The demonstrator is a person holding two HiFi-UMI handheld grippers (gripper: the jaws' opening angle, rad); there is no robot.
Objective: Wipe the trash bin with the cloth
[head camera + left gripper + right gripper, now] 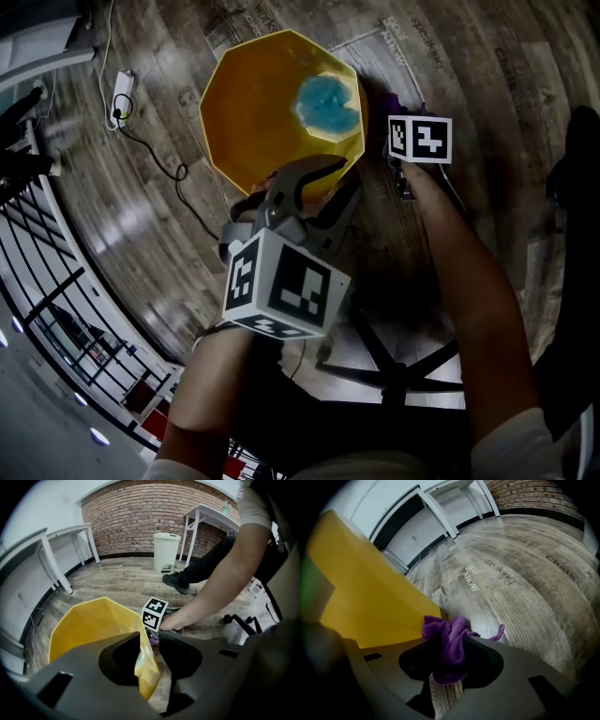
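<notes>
- While clamped on a purple cloth [443, 632], sits low by the floor [525, 588], just beside the yellow bin [361, 597]'s outer wall (right gripper [449, 648]).
- Straddles the bin's rim with jaws apart, seemingly not pinching it (left gripper [150, 638]).

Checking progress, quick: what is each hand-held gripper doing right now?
Left hand-held gripper: open, jaws astride the rim of the yellow bin.
Right hand-held gripper: closed on the purple cloth.
</notes>
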